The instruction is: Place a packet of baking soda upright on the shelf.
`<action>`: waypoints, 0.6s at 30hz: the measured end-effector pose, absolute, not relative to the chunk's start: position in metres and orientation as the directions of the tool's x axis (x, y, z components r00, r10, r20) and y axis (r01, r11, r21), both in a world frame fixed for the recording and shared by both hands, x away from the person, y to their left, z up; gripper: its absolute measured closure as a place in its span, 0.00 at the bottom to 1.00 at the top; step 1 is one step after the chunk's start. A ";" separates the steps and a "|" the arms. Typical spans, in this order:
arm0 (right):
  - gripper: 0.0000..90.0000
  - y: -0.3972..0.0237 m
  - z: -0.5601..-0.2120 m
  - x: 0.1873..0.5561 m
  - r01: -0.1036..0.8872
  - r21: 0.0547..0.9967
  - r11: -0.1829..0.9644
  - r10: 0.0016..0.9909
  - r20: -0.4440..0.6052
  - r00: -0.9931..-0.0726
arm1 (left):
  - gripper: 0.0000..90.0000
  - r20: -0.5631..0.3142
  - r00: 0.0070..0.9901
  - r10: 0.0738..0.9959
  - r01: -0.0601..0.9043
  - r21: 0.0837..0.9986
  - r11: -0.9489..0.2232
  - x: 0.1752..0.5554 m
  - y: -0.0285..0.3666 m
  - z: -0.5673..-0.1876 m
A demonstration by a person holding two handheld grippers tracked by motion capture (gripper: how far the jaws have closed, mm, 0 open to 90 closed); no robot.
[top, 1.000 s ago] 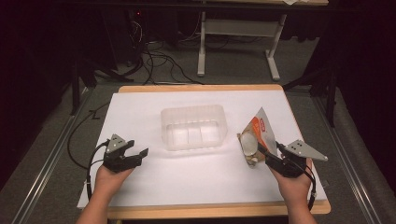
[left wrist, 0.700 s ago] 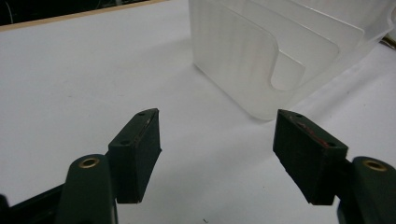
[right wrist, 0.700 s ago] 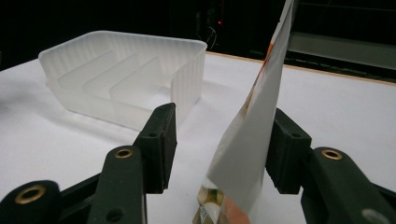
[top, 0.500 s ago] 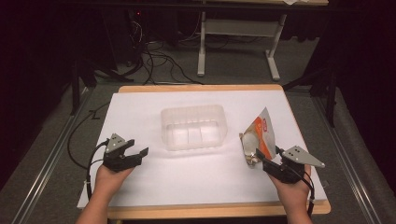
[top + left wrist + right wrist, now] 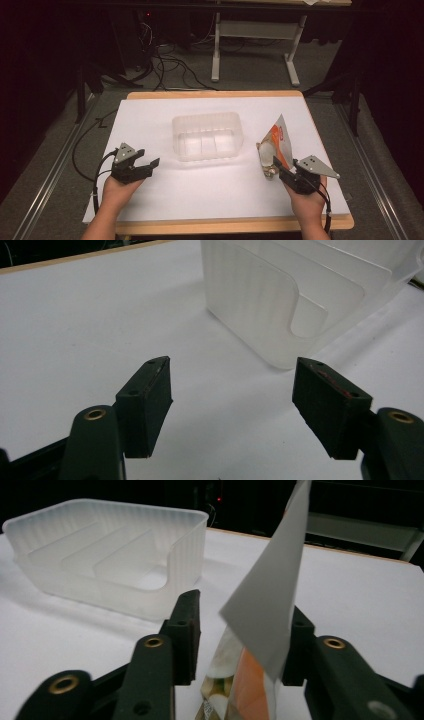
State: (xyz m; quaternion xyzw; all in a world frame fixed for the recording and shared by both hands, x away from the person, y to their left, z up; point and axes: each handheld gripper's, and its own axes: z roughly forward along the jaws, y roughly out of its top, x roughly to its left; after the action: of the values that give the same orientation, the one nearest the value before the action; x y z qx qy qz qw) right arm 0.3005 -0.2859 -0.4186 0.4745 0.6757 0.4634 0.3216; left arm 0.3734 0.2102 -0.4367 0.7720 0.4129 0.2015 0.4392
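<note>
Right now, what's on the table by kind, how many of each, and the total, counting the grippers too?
Clear plastic tray: 1
Snack pouch: 1
Grippers: 2, the left gripper open over bare table, the right gripper with its jaws around the pouch
Total: 4

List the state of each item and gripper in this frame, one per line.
Plastic container: upright on the table, open-topped, empty, untouched.
Snack pouch: standing tilted on the table, lower end between the right gripper's jaws.
Left gripper: open, holding nothing, resting near the container.
Right gripper: jaws around the pouch; firm contact cannot be told.
</note>
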 end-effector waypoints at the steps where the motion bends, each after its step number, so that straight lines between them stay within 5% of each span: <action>1: 0.77 -0.287 -0.419 0.302 0.338 0.934 0.113 0.943 0.007 -0.333 | 0.36 -0.050 0.578 0.814 0.460 0.844 -0.275 0.374 0.210 -0.437; 5: 1.00 -0.290 -0.419 0.306 0.328 0.943 0.062 0.952 0.043 -0.304 | 0.36 -0.049 0.577 0.815 0.461 0.843 -0.276 0.374 0.210 -0.437; 18: 1.00 -0.288 -0.405 0.305 0.291 0.954 0.073 0.951 0.022 -0.309 | 0.36 -0.048 0.577 0.815 0.462 0.842 -0.278 0.373 0.210 -0.437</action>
State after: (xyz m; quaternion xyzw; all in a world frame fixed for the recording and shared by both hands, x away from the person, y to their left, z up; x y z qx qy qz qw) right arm 0.3047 -0.2878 -0.4053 0.4788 0.6484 0.4839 0.3406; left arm 0.3734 0.2096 -0.4371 0.7733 0.4129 0.2023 0.4366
